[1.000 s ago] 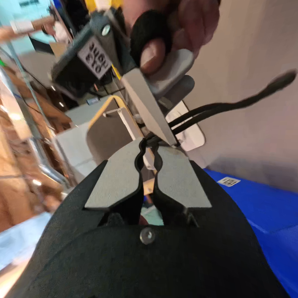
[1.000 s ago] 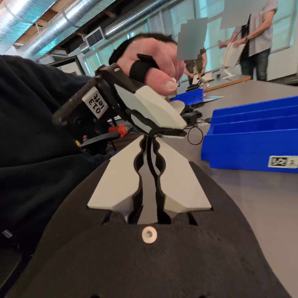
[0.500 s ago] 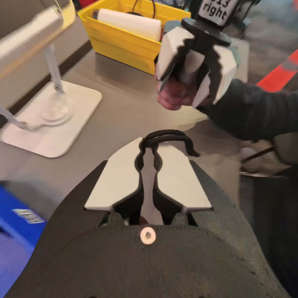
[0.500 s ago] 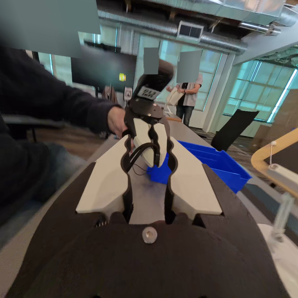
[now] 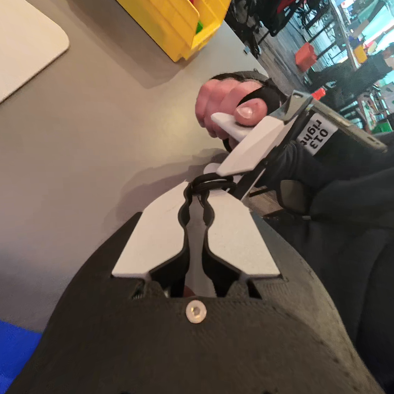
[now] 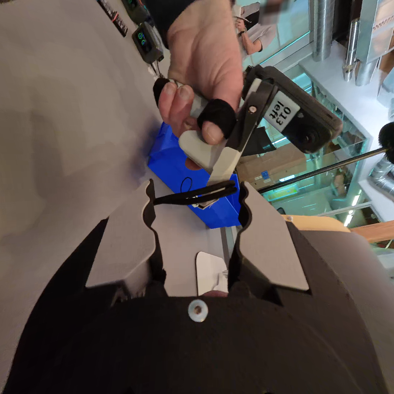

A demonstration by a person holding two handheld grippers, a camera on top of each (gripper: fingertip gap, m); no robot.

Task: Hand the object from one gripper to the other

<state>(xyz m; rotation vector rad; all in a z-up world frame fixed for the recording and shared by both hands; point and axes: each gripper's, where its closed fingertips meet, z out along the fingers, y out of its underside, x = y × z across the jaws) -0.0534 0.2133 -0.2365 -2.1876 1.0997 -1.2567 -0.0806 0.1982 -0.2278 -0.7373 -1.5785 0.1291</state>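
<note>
Left tongs [image 5: 197, 190]: fingers nearly together at the tips, pinching a thin black cord; narrow gap farther back between the wavy inner edges. Seen side-on in the right wrist view [image 6: 215, 191], tips pointing down toward the right tongs' gap. Left hand [image 6: 200, 81] wraps the handle, palm toward the camera, thumb in a black loop on the grey trigger paddle, another black loop on a finger.

Right tongs [image 6: 196, 191]: fingers spread wide, one tip either side of the cord, clamping nothing. In the left wrist view [image 5: 226, 170] they come in from the right, tips just beside the left tongs' tips. Right hand [image 5: 226, 106] fisted on the handle, thumb on the trigger; dark sleeve behind.
</note>
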